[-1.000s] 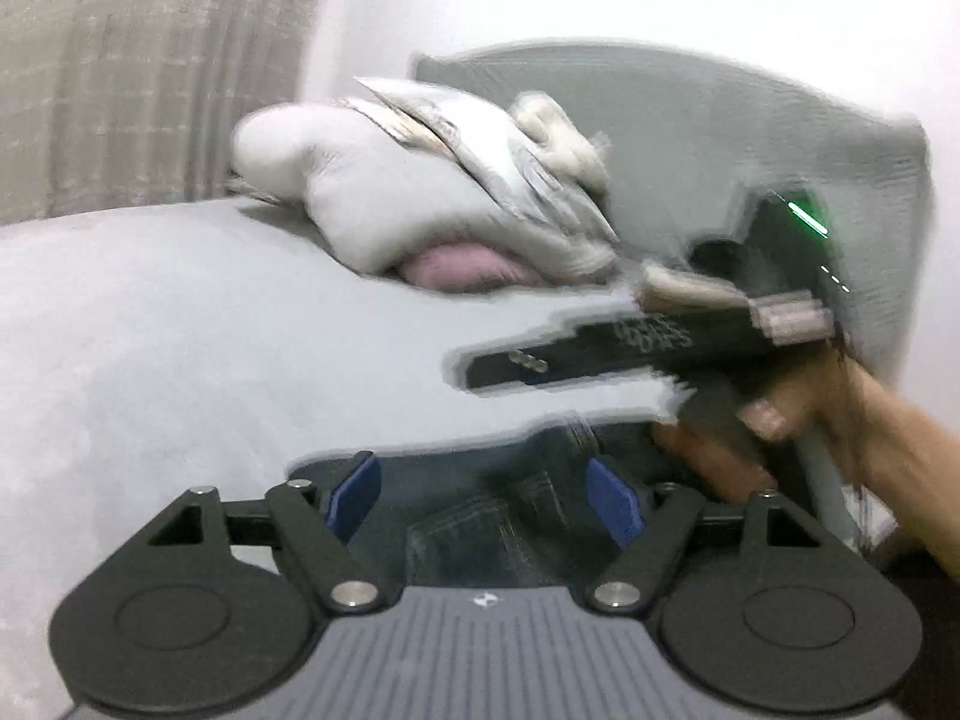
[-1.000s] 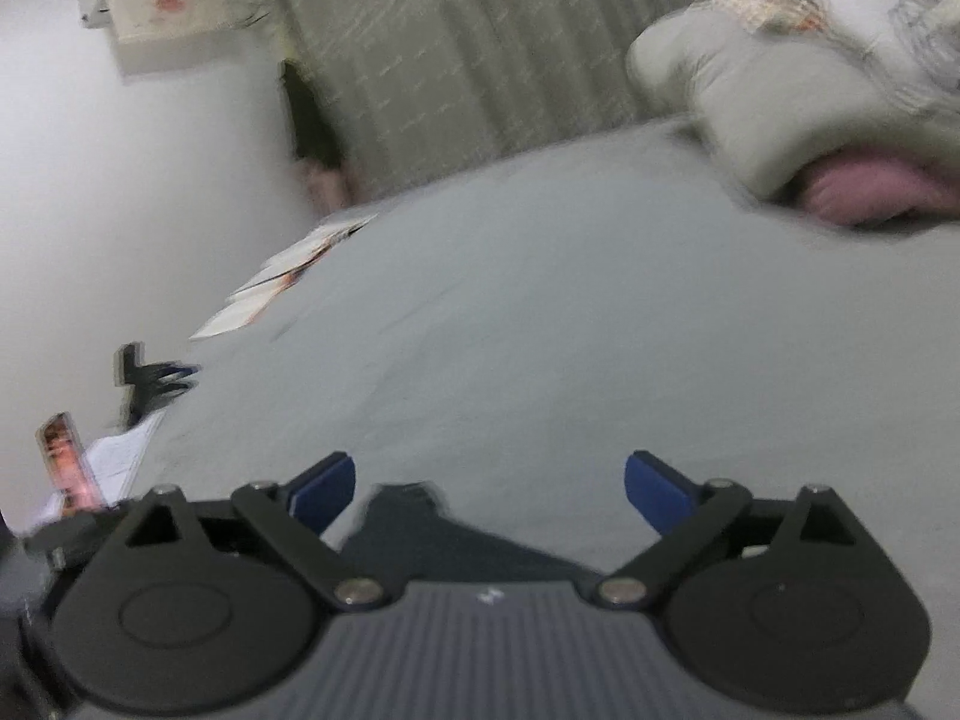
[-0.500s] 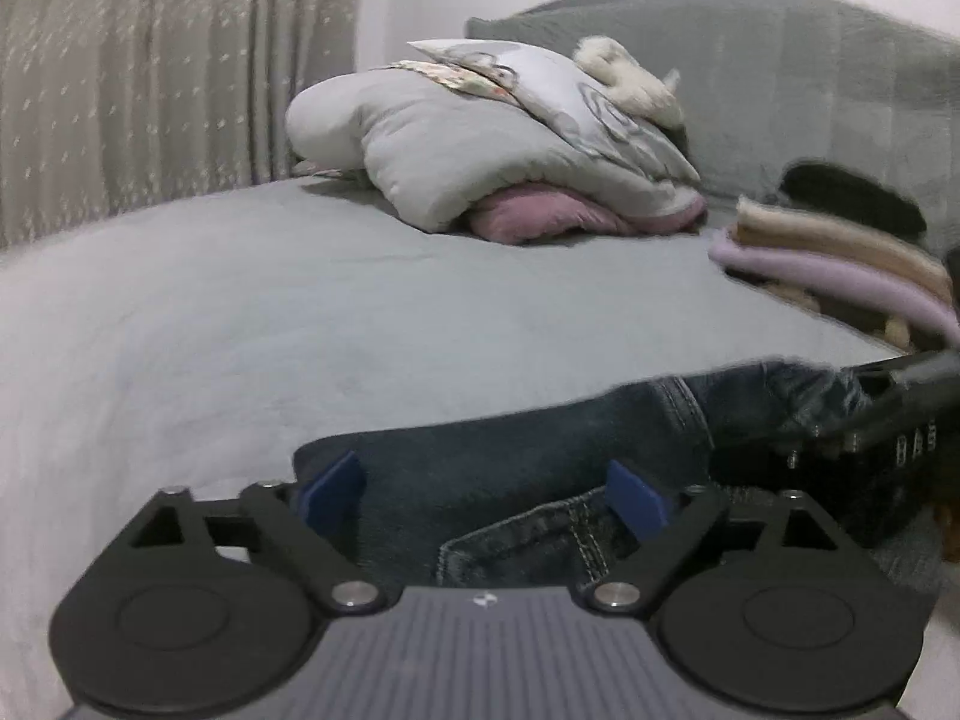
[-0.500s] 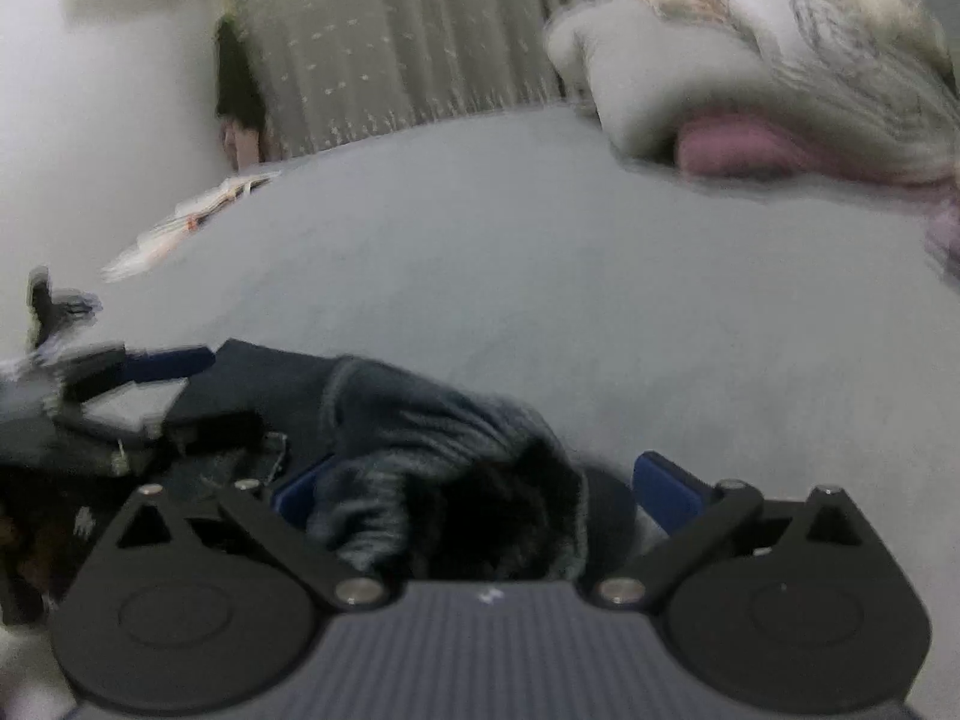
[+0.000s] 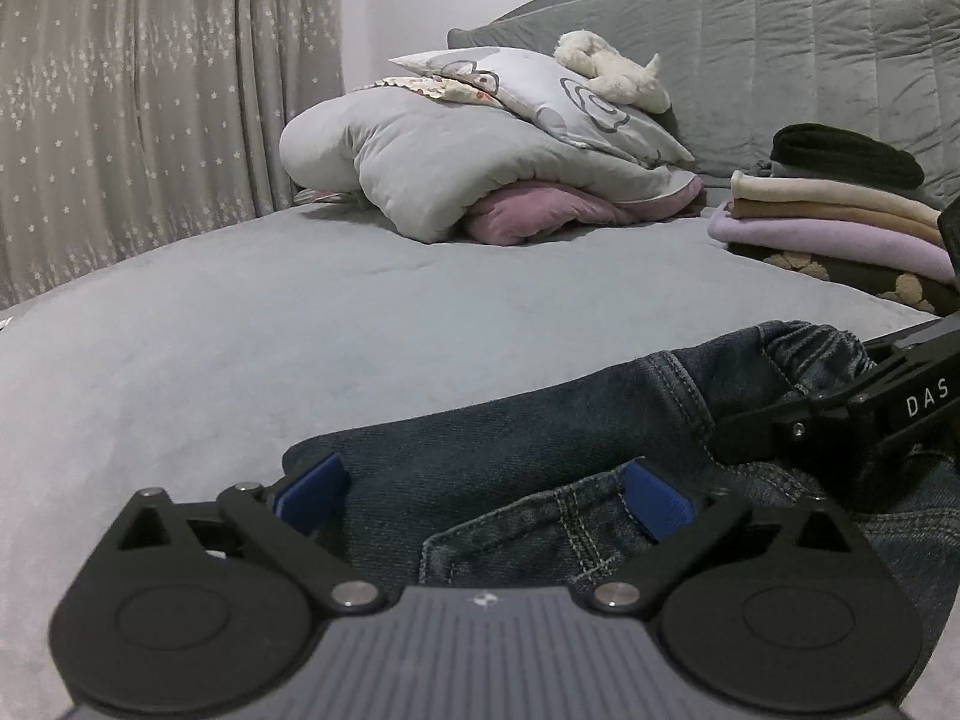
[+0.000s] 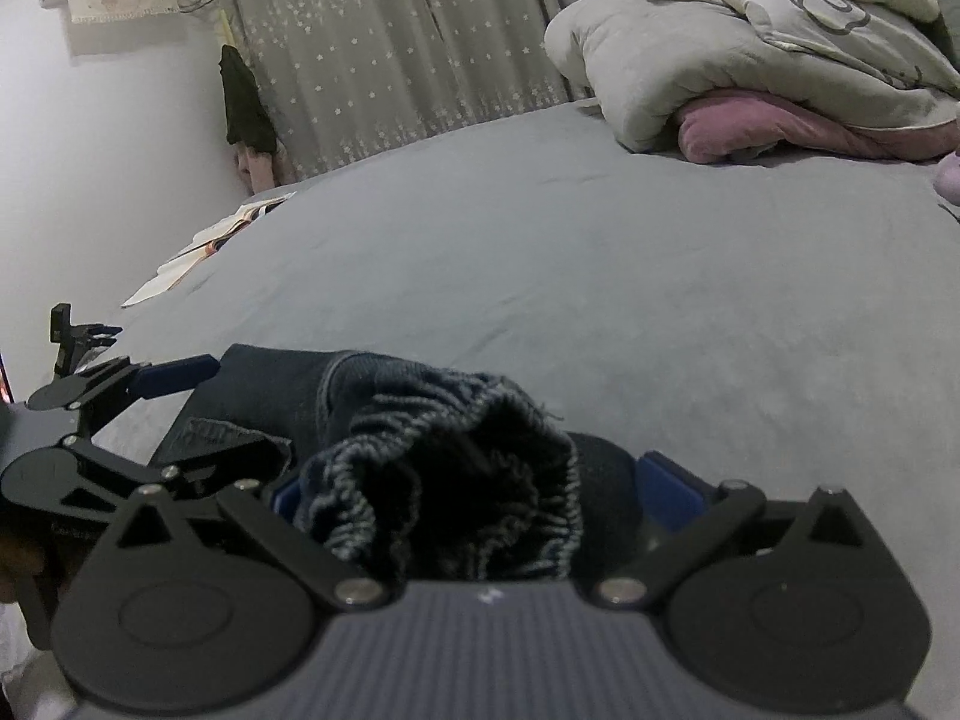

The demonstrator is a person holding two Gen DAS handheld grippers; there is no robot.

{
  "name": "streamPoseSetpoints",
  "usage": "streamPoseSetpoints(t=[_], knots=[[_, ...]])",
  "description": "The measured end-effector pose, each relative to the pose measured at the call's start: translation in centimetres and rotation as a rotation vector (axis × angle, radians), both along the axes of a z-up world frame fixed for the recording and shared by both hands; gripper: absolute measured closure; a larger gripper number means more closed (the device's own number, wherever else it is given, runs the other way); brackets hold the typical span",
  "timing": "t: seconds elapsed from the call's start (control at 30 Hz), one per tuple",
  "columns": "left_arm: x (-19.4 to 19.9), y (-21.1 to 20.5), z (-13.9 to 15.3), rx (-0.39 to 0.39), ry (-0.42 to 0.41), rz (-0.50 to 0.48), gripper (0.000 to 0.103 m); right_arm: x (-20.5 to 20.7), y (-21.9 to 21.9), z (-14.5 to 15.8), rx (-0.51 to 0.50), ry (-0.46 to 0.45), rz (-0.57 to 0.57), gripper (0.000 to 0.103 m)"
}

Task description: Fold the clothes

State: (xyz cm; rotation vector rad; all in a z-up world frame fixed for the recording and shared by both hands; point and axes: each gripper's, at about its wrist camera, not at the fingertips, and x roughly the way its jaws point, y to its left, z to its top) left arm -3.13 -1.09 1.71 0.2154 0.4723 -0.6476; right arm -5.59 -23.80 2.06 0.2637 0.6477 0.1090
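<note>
Dark blue jeans lie on the grey bed at its near edge. My left gripper sits low over them, a pocket seam between its blue pads; its jaws are opening and the pads stand clear of the denim. My right gripper is open wide around the bunched elastic waistband, which rises between its fingers. In the left wrist view the right gripper rests on the jeans at the right. In the right wrist view the left gripper is at the left, over the jeans' flat part.
A heap of grey and pink bedding with a plush toy lies at the far end before the padded headboard. A stack of folded clothes sits at the far right. Open books lie by the bed's left edge, near the curtain.
Both grippers came down to the bed with the jeans and then held still. The left jaws spread wider. The waistband now bunches between the right fingers.
</note>
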Motion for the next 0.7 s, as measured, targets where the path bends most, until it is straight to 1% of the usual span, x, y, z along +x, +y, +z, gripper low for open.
streamPoseSetpoints(t=[0.1,0.2,0.27,0.33,0.43,0.57,0.63,0.67,0.7], knots=[[0.0,0.4,0.6,-0.005,0.013,0.015,0.002,0.0,-0.1,0.4,0.013,0.006,-0.006,0.000],[0.4,1.3,1.3,-0.031,0.041,0.062,0.002,0.1,-0.4,0.6,0.035,0.017,-0.011,0.000],[0.6,2.1,1.7,-0.039,0.060,0.110,0.002,0.2,-0.6,0.8,0.049,0.028,-0.014,0.000],[1.0,2.5,2.0,-0.035,0.083,0.142,0.002,0.3,-0.9,1.1,0.066,0.049,-0.017,0.000],[1.6,3.5,2.2,-0.036,0.141,0.192,0.002,0.3,-1.0,1.4,0.067,0.072,-0.018,0.000],[2.7,5.2,2.2,-0.073,0.266,0.227,0.002,0.0,-1.0,2.0,0.060,0.109,-0.014,0.000],[3.1,5.9,1.9,-0.104,0.332,0.239,0.002,-0.2,-1.1,2.2,0.071,0.141,-0.016,0.000],[3.7,6.6,1.5,-0.148,0.409,0.250,0.002,-0.2,-1.3,2.3,0.083,0.161,-0.019,0.000],[4.1,7.0,1.2,-0.173,0.462,0.256,0.002,-0.2,-1.7,2.4,0.107,0.190,-0.025,0.000]])
